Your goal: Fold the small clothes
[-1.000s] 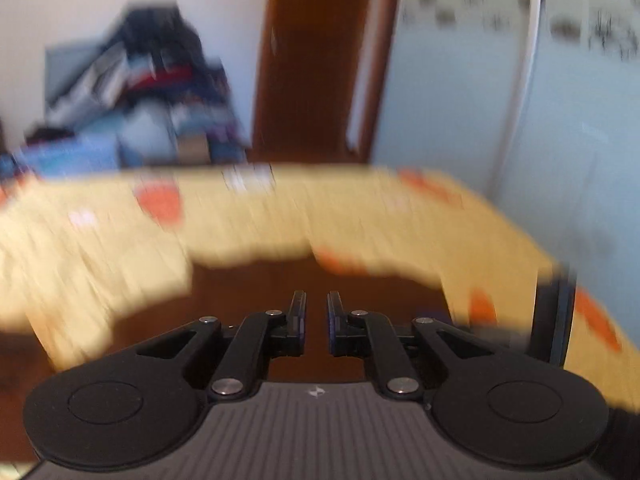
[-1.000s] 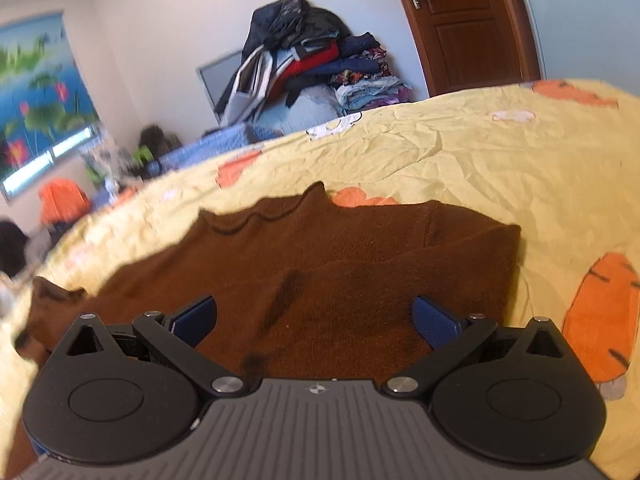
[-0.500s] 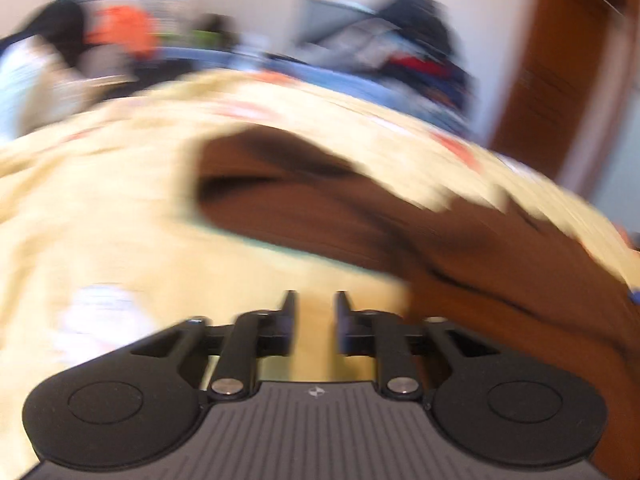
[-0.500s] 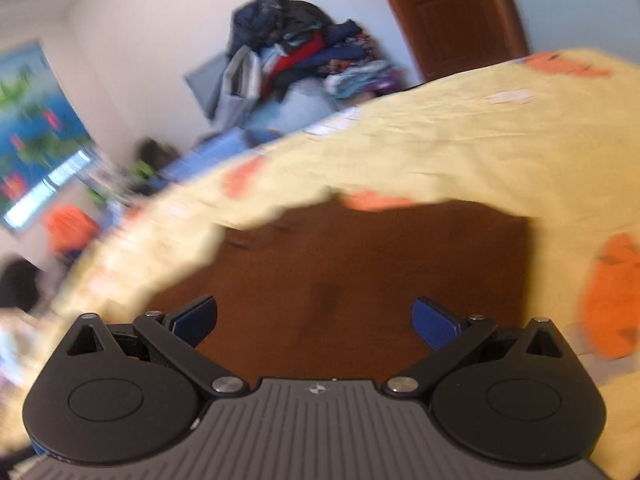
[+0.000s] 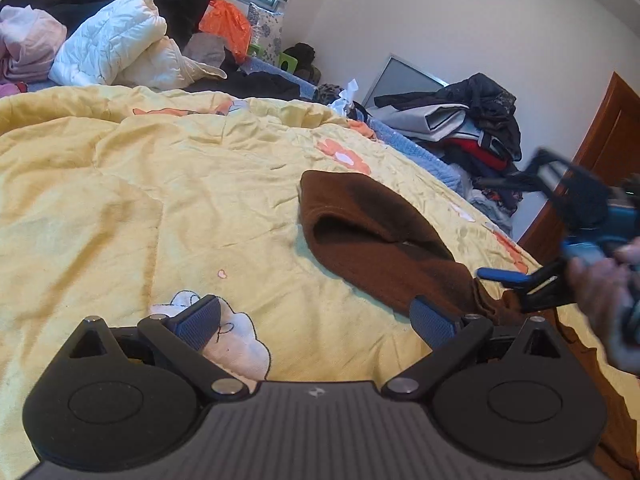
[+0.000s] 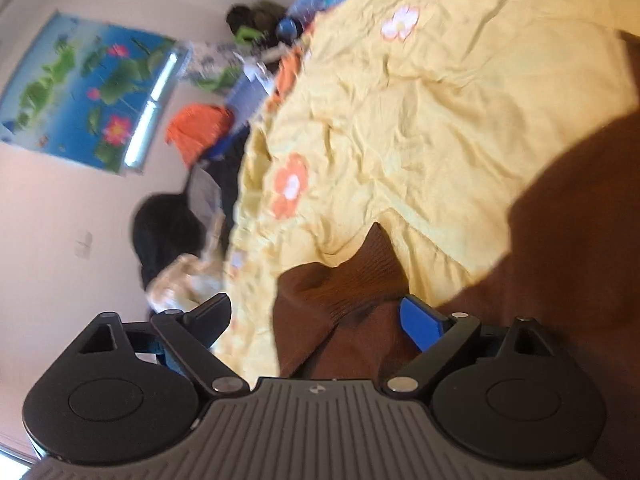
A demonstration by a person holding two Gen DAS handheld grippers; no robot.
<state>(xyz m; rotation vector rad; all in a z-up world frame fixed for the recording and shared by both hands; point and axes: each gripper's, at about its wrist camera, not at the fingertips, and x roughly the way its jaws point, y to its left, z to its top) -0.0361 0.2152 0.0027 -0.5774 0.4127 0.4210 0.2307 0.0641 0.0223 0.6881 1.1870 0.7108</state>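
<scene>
Around the bed, clutter everywhere: a white puffy jacket (image 5: 112, 46) and dark clothes heaped at the far side, a clothes pile (image 5: 472, 120) by the wooden door (image 5: 608, 140), a lotus poster (image 6: 86, 94) on the wall. The yellow quilt (image 5: 160, 200) is rumpled, nothing lying between the tools and the cloth. The brown garment (image 5: 380, 240) lies on the quilt. The left hand-held gripper (image 5: 314, 320) has just been opening, jaws wide, only quilt between them, its right pad beside the sleeve. The right hand-held gripper (image 6: 320, 318), tilted, has just been closing slightly but stands spread, brown fabric between its fingers, unpinched.
</scene>
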